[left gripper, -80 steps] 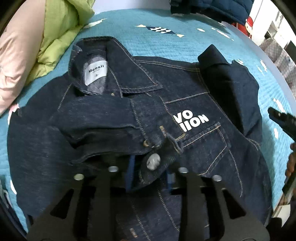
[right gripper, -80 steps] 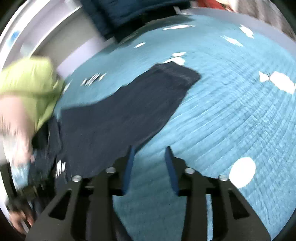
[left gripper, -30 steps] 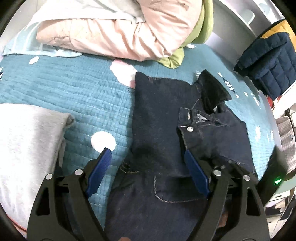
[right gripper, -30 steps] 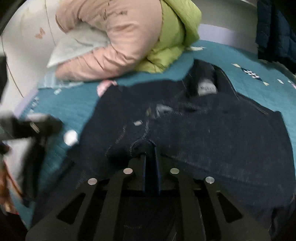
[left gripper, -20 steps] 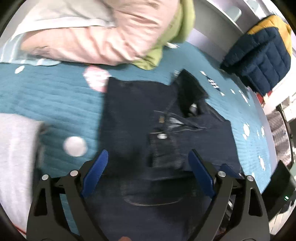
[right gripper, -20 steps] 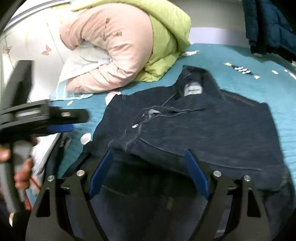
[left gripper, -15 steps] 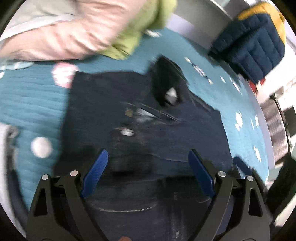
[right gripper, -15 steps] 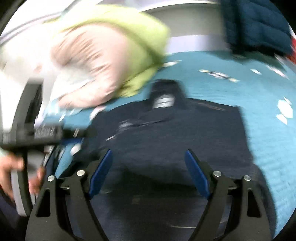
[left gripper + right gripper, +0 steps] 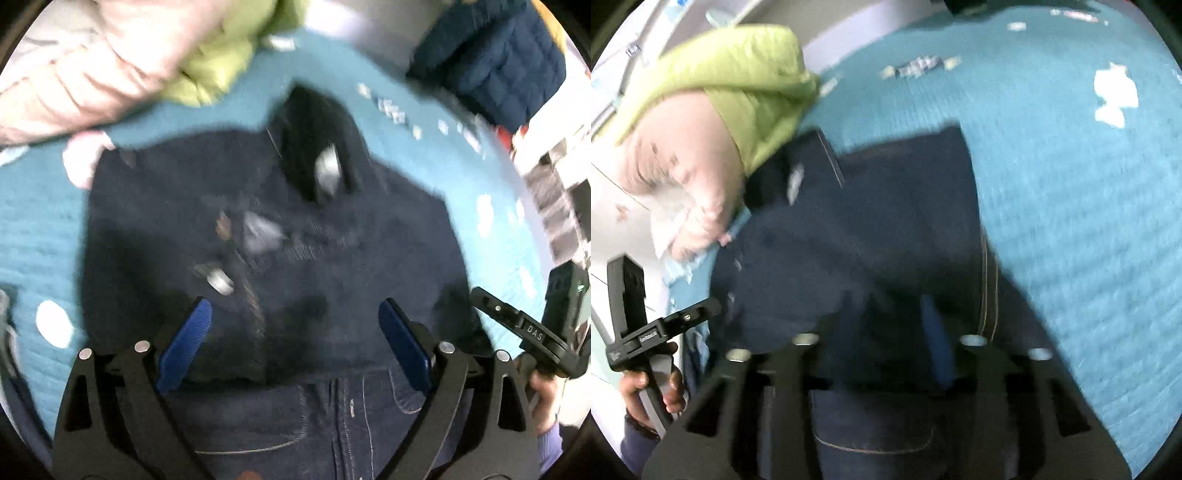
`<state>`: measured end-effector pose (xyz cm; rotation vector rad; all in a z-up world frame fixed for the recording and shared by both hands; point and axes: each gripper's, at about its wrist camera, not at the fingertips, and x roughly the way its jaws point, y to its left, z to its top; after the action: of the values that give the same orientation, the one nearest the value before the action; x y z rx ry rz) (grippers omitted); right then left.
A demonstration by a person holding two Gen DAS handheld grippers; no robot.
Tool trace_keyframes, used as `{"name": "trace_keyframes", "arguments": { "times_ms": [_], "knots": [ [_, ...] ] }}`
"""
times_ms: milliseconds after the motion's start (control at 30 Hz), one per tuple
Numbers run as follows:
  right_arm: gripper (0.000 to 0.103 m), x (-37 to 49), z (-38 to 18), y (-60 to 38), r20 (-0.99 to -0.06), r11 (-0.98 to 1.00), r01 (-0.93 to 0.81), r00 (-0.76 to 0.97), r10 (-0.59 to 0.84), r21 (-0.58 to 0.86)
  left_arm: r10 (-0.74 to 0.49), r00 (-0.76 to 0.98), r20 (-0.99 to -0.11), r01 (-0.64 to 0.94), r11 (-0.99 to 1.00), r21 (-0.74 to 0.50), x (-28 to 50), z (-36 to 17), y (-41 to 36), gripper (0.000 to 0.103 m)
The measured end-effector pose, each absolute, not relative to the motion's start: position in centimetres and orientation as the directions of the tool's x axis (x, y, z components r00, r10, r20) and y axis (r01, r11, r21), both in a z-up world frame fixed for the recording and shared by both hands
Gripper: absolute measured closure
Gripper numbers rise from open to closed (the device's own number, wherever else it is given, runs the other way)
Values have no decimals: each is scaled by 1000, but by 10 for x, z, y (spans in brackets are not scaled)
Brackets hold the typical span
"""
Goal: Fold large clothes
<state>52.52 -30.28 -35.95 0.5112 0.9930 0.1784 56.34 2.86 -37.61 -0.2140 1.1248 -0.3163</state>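
Observation:
A dark blue denim jacket (image 9: pixel 280 258) lies folded on the teal quilted bed, collar and label away from me; it also shows in the right wrist view (image 9: pixel 886 236). My left gripper (image 9: pixel 293 347) is wide open above the jacket's near part, holding nothing. My right gripper (image 9: pixel 897 343) hovers over the jacket's near right part; its fingers stand closer together, with a gap between them, and the blur hides whether cloth is between them. The right tool shows at the right edge of the left wrist view (image 9: pixel 532 332); the left tool shows at the left of the right wrist view (image 9: pixel 646 332).
A pink and green puffer jacket (image 9: pixel 122 55) lies at the head of the bed, also in the right wrist view (image 9: pixel 713 110). A navy puffer jacket (image 9: pixel 495 62) lies at the far right. The teal bedspread (image 9: pixel 1078 206) stretches to the right.
Both grippers swung over the jacket. The left stays wide open. The right gripper's fingers have come closer together than half a second ago. Both views are blurred by motion.

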Motion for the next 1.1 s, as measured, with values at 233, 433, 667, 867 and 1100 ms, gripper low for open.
{"name": "trace_keyframes", "arguments": {
  "times_ms": [233,433,667,867,1100],
  "knots": [
    [39,590,-355,-339,-788,863,168,516,335,477,-239,392,-888,-87,952,-294,627,-368,119,10],
    [39,626,-374,-351,-809,824,254,470,352,506,-200,288,-936,-164,953,-254,669,-407,129,10],
    [39,654,-389,-358,-852,831,306,409,327,465,-111,236,-965,-124,982,-143,692,-428,115,10],
    [39,668,-402,-358,-859,814,325,358,365,481,-80,181,-980,-57,994,-92,700,-450,108,5],
    [56,670,-407,-352,-841,796,340,406,356,501,-76,178,-981,-73,993,-90,698,-447,109,6]
  ]
}}
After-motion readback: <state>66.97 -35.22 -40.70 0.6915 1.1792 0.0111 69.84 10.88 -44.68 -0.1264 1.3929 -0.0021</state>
